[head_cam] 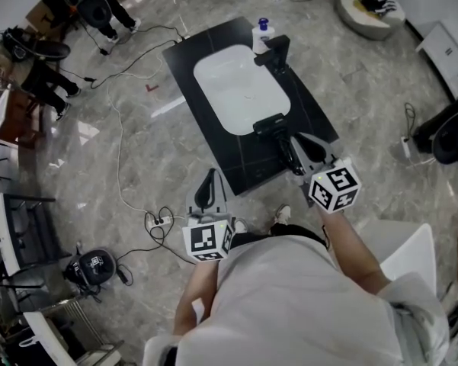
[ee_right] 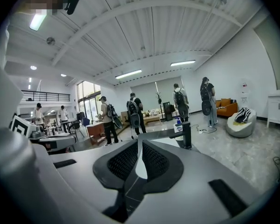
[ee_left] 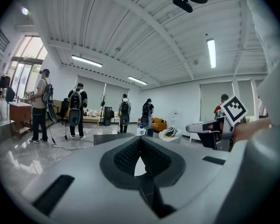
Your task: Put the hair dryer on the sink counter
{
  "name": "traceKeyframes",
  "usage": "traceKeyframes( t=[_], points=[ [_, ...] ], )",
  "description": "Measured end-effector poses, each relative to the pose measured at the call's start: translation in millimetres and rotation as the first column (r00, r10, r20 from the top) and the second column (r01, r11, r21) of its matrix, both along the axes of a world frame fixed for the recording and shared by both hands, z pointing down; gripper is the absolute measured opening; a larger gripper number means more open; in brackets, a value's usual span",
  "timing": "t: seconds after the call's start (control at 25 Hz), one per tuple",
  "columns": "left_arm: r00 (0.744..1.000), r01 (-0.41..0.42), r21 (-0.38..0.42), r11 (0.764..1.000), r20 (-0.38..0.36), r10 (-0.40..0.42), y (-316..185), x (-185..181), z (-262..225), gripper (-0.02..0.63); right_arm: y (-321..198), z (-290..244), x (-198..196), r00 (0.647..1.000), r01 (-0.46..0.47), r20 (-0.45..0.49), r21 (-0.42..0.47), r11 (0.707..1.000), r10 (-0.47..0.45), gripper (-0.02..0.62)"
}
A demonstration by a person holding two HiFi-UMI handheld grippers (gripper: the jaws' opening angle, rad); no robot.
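Hair dryer down, both grippers closed and empty.
The hair dryer [head_cam: 269,123] lay on the tabletop [head_cam: 236,158] at the sink's [head_cam: 240,90] near rim, just ahead of the right gripper [ee_right: 140,143]; the left gripper [ee_left: 140,141] hung nearer the person.

No text, brand or number is legible. The marker cubes [head_cam: 334,187] on the left gripper [head_cam: 209,177] and right gripper [head_cam: 285,141] bear only black-and-white squares. The label on the bottle [head_cam: 263,30] is too small to read.
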State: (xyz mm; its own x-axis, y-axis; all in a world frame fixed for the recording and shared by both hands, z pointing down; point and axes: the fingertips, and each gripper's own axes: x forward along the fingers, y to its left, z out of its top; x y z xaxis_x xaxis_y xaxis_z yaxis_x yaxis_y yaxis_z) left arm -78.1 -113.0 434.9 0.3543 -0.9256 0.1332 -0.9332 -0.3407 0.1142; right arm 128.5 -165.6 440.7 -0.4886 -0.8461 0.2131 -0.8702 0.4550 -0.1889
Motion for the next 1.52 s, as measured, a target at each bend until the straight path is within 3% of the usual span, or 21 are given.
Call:
traceKeyframes(
  t=[0.48, 0.8, 1.52],
  points=[
    [0.999, 0.038, 0.063, 0.997, 0.009, -0.039, 9, -11, -14, 0.002, 19, -32, -6, 0.999, 0.027, 0.018, 0.135, 0.99, -0.03, 0.054],
    [0.999, -0.026, 0.098, 0.995, 0.047, 0.021, 19, -2, -27, 0.002, 52, -88, -3, 1.0, 0.022, -0.02, 0.33, 0.944, -0.017, 0.054],
    [0.999, -0.052, 0.173, 0.984, 0.013, 0.05, 8, 1, -54, 0.003, 71, -115, 5, 0.993, -0.012, -0.1, 0.387, 0.922, 0.054, 0.051]
  ],
)
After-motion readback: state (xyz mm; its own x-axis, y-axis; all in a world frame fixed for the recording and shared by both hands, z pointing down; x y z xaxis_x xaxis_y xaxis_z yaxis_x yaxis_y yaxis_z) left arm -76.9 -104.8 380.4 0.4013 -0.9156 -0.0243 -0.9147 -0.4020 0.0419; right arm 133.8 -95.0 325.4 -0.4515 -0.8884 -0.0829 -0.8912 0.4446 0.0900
